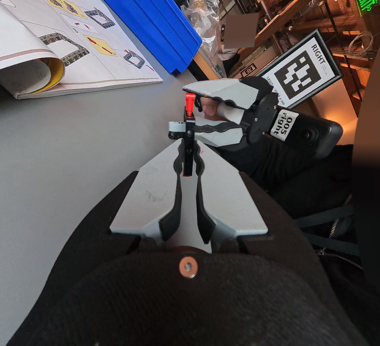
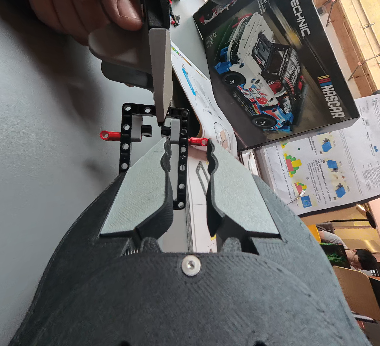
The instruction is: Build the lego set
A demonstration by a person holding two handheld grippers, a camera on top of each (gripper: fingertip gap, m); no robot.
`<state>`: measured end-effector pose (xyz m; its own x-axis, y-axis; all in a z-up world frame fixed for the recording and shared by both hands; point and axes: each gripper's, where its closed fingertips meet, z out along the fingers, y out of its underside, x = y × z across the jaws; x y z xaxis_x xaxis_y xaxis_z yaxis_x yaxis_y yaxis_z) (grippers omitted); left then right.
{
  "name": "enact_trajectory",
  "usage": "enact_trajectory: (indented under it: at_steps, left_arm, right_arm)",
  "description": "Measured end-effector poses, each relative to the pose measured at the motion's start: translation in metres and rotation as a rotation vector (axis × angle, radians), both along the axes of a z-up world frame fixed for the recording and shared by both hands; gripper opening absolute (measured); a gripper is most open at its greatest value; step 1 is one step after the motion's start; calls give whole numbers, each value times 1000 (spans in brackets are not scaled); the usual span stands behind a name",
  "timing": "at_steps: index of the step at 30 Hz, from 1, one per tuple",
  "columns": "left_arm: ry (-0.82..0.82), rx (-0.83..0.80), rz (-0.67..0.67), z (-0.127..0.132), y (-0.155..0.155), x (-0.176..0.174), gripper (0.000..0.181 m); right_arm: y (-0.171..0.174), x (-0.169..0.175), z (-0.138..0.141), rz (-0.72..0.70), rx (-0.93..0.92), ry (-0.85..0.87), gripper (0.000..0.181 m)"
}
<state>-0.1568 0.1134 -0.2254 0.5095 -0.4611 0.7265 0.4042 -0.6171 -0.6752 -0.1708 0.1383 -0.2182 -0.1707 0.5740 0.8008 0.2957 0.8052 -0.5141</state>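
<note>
Left gripper (image 1: 188, 147) pinches black lego frame (image 2: 181, 157) edge-on, held in the air above the grey table (image 1: 61, 171); right gripper (image 2: 189, 145) spread around one frame side.

Build looks early: the frame is a closed rectangle carrying two grey connectors (image 2: 136, 128) with black pins inside and a red axle pin (image 2: 110, 135) poking out each long side, the second red pin (image 2: 198, 141) right by the right gripper's tip. Nothing else attached, so most of the car is probably left. Left fingers pressed together on the frame's short end. Right jaws clearly apart, one finger (image 2: 144, 182) inside the frame, the other outside, gripping nothing; contact with the beam unclear. Outward: open instruction booklet (image 1: 82, 38), blue bin (image 1: 144, 17), set box (image 2: 277, 58), a hand (image 2: 82, 1) on the left gripper.
</note>
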Motion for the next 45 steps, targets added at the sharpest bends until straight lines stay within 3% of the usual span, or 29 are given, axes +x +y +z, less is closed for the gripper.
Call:
enact_trajectory:
  at_steps: [6,11,13,15,17,19,22,26,31,33,37,41,45]
  left_arm:
    - [-46,52,12,11,0,-3,7]
    - [27,281,-18,44,-9,-2,7]
    - [214,320,-42,35,-10,4,7]
    - [460,409,-76,23,-14,13,7]
    - [744,530,-95,12,-16,20,6]
    - [945,660,-116,6,-20,27,6]
    - [1077,736,-112,2,-23,31,6]
    - [1331,908,-138,-8,-33,36,6]
    - [1574,1113,-262,-33,-46,51,7]
    - [1653,1148,-295,-41,-47,51,7]
    - [1656,1168,-310,-45,-49,50,7]
    - [1652,1190,-337,-51,-51,45,7]
    - [1658,1181,-362,-59,-52,42,7]
  right_arm:
    - [0,-2,3,46,-116,61,36]
    - [-7,17,19,206,-450,94,49]
    - [-12,24,22,291,-597,76,43]
    - [-7,27,26,290,-659,86,57]
    - [-18,34,22,368,-707,32,37]
    - [-24,39,12,388,-685,-25,36]
    - [-31,47,1,377,-615,-57,34]
    - [-41,67,-16,322,-670,-139,40]
    - [-44,85,-26,336,-658,-202,66]
    - [-53,90,-36,382,-674,-313,57]
    - [-57,82,-59,392,-583,-458,70]
    - [-59,74,-69,453,-521,-542,56]
    - [-66,70,-71,505,-539,-606,54]
